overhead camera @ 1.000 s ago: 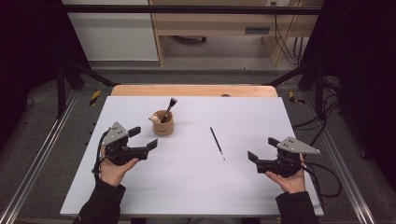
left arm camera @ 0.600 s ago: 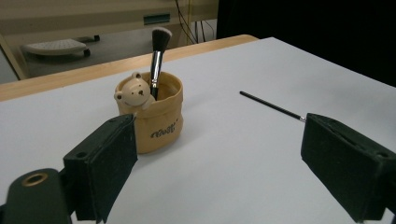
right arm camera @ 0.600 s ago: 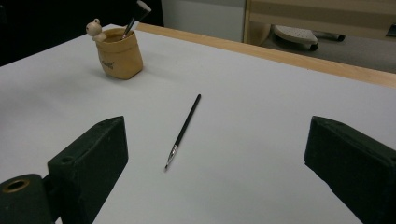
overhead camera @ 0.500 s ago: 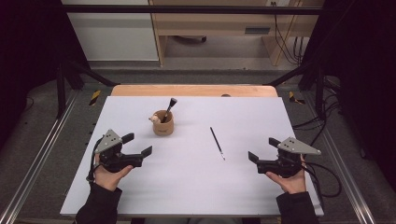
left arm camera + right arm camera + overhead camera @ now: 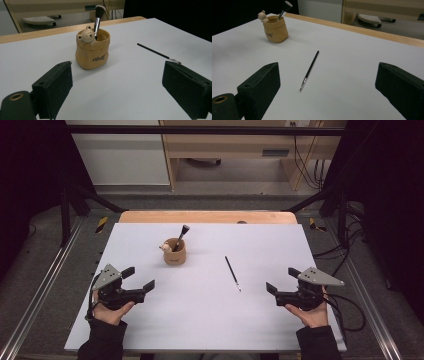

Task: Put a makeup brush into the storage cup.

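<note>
White table (image 5: 210, 330): a pale rectangular sheet spanning the centre and lower part of the high view, with a strip of wooden edge (image 5: 207, 216) along its far side.

Left gripper (image 5: 139, 278): lower left of the high view, held in a hand (image 5: 111, 309) whose dark sleeve enters from the bottom edge. Its jaws have just been opening and stand wide, with nothing between them; in the left gripper view the two black pads (image 5: 53, 86) rise from the lower corners with bare table between.

Right gripper (image 5: 282, 281): lower right of the high view, held in the other hand (image 5: 311, 312), its cable trailing toward the right edge. Its jaws are also spread wide and grip nothing; in the right gripper view they frame open table from the lower left and lower right.

Tan holder (image 5: 174, 252): a small sack-shaped pot standing upright, left of centre in the high view, well apart from both grippers. A bear figure (image 5: 86, 36) sits at its rim, and lettering shows on its front in the left gripper view.

Makeup brush (image 5: 97, 18): stands in the holder, bristles up, leaning toward the upper right in the high view.

Thin brush (image 5: 232, 273): a slim black stick with a metal tip, lying flat on the table right of centre in the high view, between the holder and the right gripper, touching neither. In the right gripper view it lies mid-frame, tip toward the camera (image 5: 309, 70).
</note>
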The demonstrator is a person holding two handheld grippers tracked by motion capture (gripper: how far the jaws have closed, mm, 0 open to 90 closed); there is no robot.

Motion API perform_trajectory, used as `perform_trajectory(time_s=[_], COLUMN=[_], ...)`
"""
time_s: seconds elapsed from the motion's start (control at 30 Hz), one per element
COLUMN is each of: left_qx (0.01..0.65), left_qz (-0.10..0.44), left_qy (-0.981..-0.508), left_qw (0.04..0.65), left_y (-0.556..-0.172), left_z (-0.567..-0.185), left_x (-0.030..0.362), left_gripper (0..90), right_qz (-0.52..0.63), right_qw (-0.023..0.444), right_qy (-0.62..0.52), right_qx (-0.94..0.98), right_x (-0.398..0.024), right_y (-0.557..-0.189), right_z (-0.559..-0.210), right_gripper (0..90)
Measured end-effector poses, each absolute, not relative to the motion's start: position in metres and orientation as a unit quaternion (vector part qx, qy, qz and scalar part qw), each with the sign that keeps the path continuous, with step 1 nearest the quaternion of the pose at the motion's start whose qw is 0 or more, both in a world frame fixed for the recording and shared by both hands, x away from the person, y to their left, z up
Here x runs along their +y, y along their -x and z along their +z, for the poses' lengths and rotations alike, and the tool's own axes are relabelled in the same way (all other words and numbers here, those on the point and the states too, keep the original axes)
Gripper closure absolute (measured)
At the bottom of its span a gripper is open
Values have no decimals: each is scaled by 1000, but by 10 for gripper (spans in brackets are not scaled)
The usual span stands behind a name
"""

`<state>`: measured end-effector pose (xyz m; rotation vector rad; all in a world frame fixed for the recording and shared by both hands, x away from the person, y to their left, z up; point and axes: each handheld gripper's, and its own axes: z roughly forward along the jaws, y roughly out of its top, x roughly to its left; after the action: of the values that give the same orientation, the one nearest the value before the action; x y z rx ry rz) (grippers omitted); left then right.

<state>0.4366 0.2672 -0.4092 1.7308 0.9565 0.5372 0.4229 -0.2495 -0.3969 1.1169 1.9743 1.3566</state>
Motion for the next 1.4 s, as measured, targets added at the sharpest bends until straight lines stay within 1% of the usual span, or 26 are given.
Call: perform_trajectory(time_s=[0.47,0.87,1.17,1.4], left_qx=[396,396,394,389], left_qz=[223,219,217,216], left_qy=[-733,-742,-745,-750], left_qw=[506,494,493,489], left_y=[-436,-439,-439,-439], left_z=[-415,-424,-424,-424], left_x=[267,264,264,263], left_gripper=[89,94,97,96], right_qz=[492,483,468,454], right_qw=[246,243,243,235], right_qy=[-409,-403,-401,-404], right_qx=[728,738,749,758], right_x=[-245,-227,-212,-197], right_y=[-425,-435,-443,-457], right_z=[-398,-389,-384,-381], right_gripper=[70,85,121,156])
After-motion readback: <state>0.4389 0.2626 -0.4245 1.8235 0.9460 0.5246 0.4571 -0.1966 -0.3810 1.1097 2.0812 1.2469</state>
